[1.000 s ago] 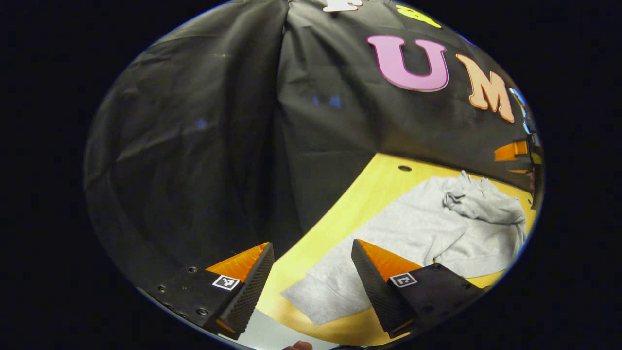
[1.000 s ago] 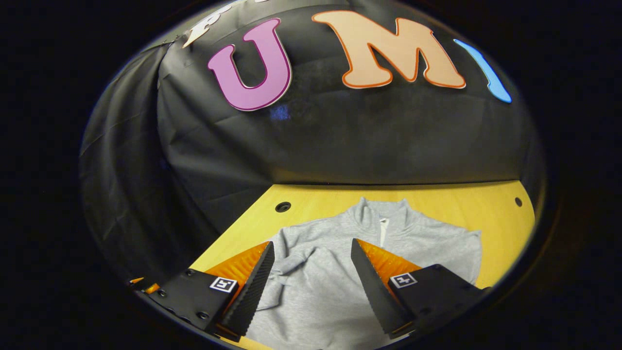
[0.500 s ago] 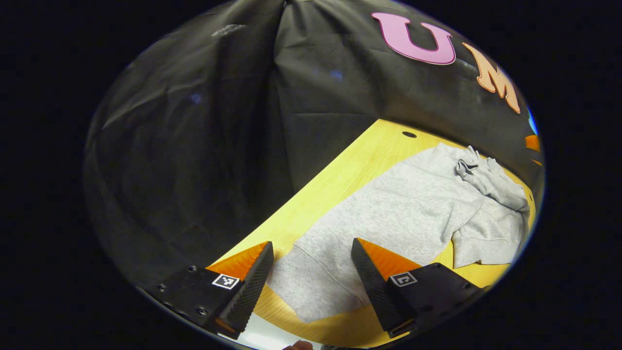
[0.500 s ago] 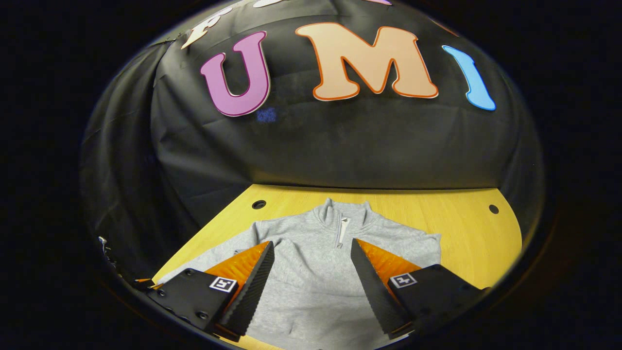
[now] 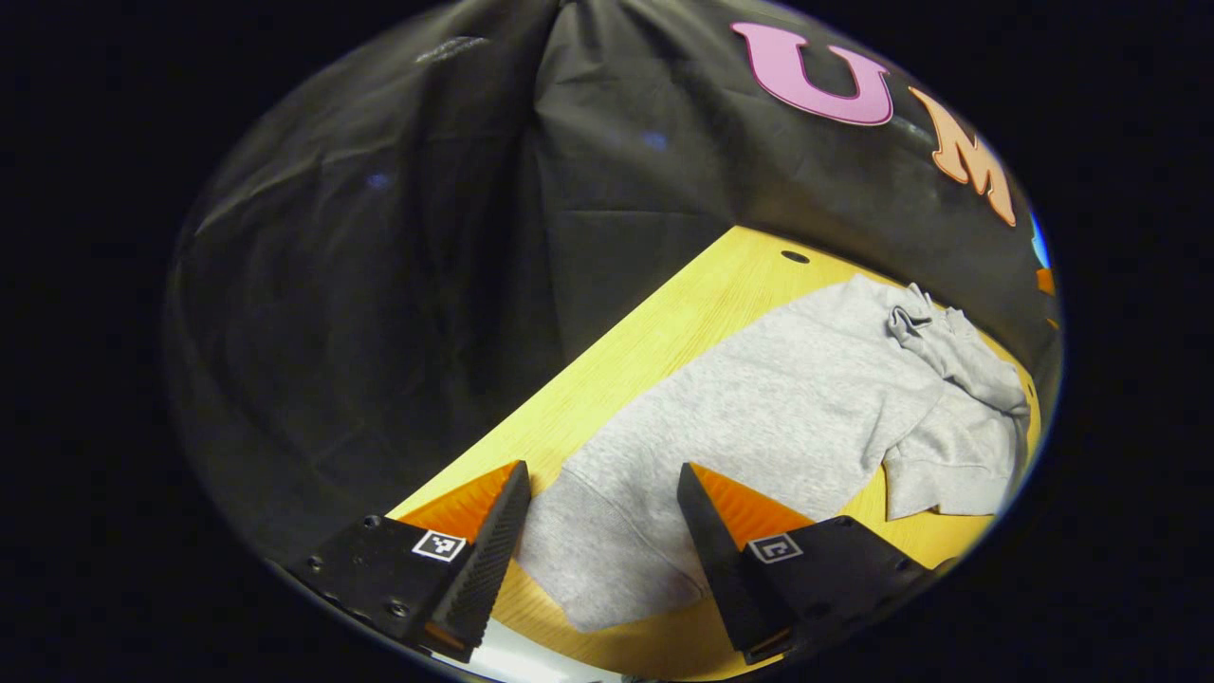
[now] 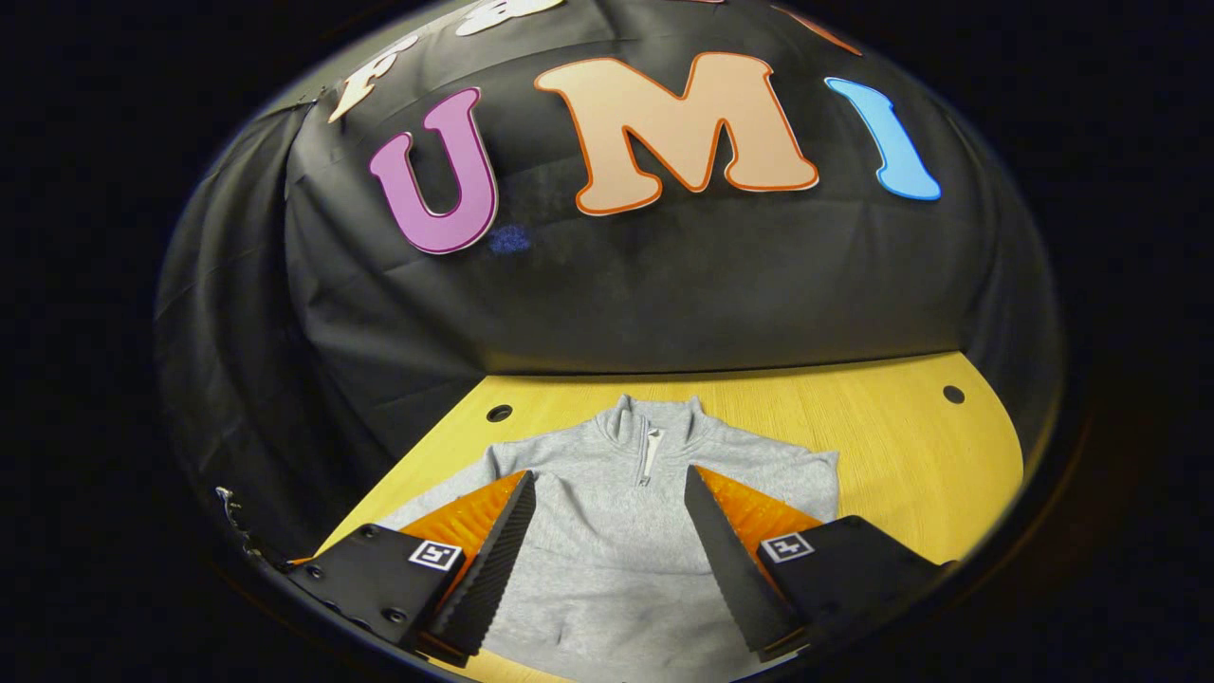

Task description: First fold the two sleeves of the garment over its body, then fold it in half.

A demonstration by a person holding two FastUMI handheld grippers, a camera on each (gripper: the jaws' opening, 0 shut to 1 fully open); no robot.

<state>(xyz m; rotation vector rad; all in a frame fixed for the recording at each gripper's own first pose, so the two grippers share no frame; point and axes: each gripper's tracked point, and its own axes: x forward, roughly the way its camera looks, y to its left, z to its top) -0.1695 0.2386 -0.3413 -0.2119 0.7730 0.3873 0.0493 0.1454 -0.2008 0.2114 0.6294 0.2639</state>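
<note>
Between the spread fingers of the left gripper (image 5: 599, 517) lies the cuff end of one long sleeve (image 5: 607, 560) of the light grey fleece pullover with a short zip collar (image 5: 787, 398). This sleeve is stretched out flat on the yellow wooden worktop (image 5: 654, 323). Its long axis runs from the gap between the fingers away and to the right, up to the body of the garment. The fingers hold nothing; the cuff is just ahead of them and a little below, and I cannot tell if the tips touch the cloth. On the far right of the left gripper view the cloth is bunched near the collar, and another flap of grey fabric (image 5: 948, 465) lies beyond the right finger.

In the right gripper view, the right gripper (image 6: 607, 517) is also wide open and holds nothing. It hangs over the chest of the pullover (image 6: 607, 560), and the collar with the zip (image 6: 651, 438) points straight away from the fingers, in the middle of the gap.

In my judgement the left gripper is the nearer one to the sleeve. The coming move turns on this: the cuff must be pinched and carried along the sleeve's own axis, to the right, onto the body.
</note>
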